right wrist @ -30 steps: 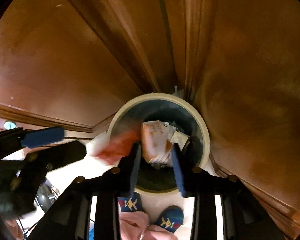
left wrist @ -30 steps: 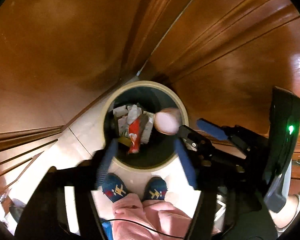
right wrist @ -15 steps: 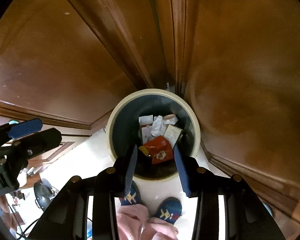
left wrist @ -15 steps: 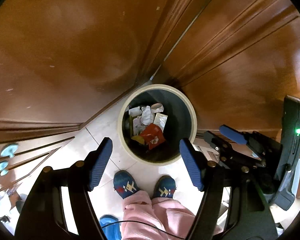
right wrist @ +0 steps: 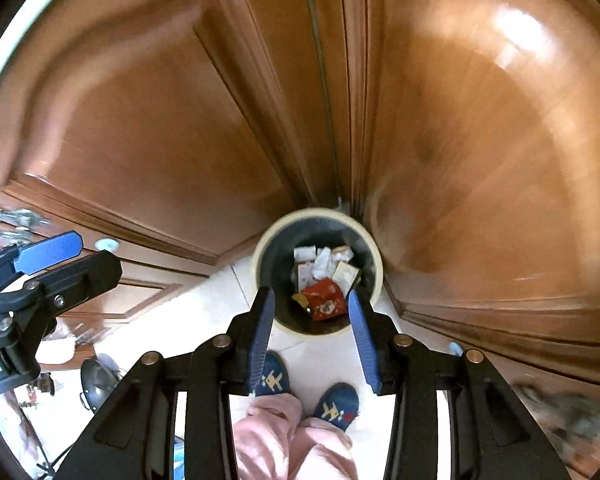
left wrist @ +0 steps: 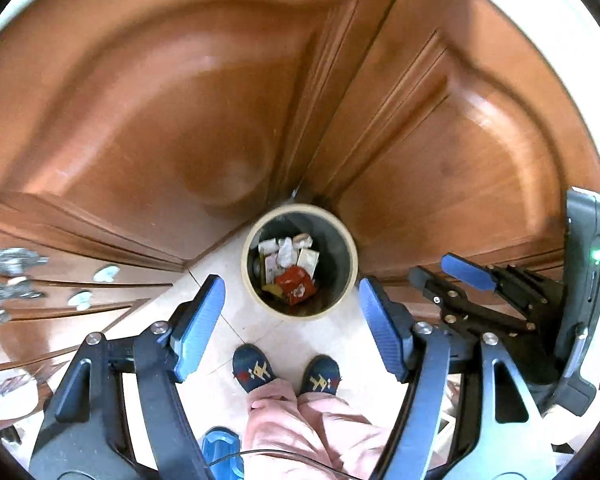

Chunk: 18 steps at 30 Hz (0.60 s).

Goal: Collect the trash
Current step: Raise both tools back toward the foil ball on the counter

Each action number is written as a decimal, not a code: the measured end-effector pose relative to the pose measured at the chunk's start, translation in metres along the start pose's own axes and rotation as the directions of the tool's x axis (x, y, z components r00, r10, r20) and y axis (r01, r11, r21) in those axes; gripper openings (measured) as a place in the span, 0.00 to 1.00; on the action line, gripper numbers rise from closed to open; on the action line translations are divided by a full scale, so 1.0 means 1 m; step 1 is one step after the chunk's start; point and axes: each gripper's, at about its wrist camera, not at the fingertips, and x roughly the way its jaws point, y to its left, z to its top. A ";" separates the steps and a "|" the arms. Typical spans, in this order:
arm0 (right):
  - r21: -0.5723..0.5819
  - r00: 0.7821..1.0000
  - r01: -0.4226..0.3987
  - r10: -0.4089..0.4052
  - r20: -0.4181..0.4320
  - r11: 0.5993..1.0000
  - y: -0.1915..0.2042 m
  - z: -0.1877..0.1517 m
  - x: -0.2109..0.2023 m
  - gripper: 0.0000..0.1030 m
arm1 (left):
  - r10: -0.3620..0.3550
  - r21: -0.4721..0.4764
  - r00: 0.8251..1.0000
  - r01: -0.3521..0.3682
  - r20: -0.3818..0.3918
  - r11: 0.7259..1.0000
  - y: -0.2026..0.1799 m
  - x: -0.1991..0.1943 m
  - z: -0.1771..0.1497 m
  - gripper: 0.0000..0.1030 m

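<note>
A round cream-rimmed trash bin [left wrist: 247, 276] stands on the floor in a corner of wooden cabinets, far below both grippers; it also shows in the right wrist view [right wrist: 376, 264]. Inside lie a red wrapper [left wrist: 295, 285] [right wrist: 323, 299], white paper scraps [left wrist: 286, 250] [right wrist: 322, 258] and small packets. My left gripper [left wrist: 290, 330] is open and empty, high above the bin. My right gripper [right wrist: 312, 340] is open and empty, also high above the bin. The right gripper shows at the right of the left wrist view [left wrist: 456, 276].
Wooden cabinet doors [left wrist: 148, 120] rise behind and to both sides of the bin. The person's blue slippers [left wrist: 254, 368] and pink trousers [left wrist: 300, 420] stand on the pale tile floor [left wrist: 236, 332] just before the bin. Drawers with round knobs [left wrist: 106, 272] are at left.
A second ago trash was dropping from both grippers into the bin. Both grippers have since risen well above it, so the bin looks smaller; the red wrapper now lies inside.
</note>
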 end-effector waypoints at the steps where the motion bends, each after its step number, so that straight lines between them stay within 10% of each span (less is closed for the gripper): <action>1: -0.001 1.000 -0.004 0.004 0.014 1.000 0.001 0.001 -0.014 0.38 | 0.003 -0.005 1.000 -0.003 0.018 1.000 -0.002 -0.013 0.000 0.65; 18: -0.109 0.950 -0.084 0.112 0.292 0.991 0.034 0.023 -0.255 0.46 | 0.079 -0.010 0.948 -0.080 0.308 0.997 -0.023 -0.244 0.008 0.65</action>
